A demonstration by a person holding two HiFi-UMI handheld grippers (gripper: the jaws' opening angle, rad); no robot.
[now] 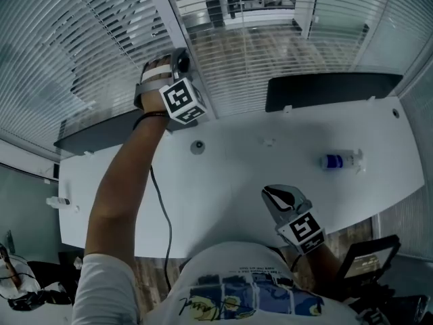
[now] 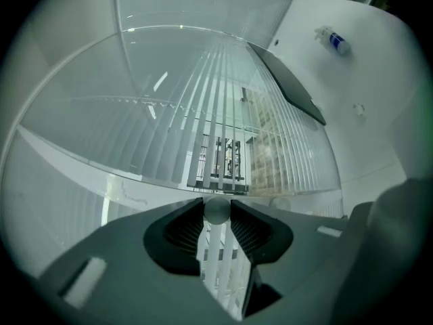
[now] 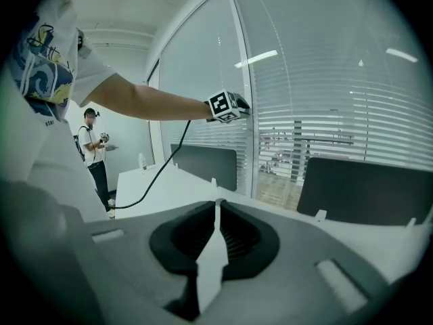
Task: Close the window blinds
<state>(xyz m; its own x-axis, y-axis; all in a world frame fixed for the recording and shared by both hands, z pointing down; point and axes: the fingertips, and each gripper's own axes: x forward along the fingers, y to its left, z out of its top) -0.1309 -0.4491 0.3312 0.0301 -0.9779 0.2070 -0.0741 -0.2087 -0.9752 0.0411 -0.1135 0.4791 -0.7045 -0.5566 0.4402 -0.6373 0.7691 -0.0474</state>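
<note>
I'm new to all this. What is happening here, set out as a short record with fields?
Setting: white desk beside a window with white slatted blinds
Left hand-held gripper: raised at the blinds, jaws closed on a small round translucent knob
Right hand-held gripper: low over the desk, jaws together, empty
Slats: tilted partly open, outdoors visible through them
On desk: clear bottle with blue label

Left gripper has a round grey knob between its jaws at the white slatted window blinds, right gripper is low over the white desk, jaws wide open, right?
No: the right gripper has its jaws together, not wide open, as the right gripper view shows. The left gripper does have the round grey knob between its jaws at the window blinds.
</note>
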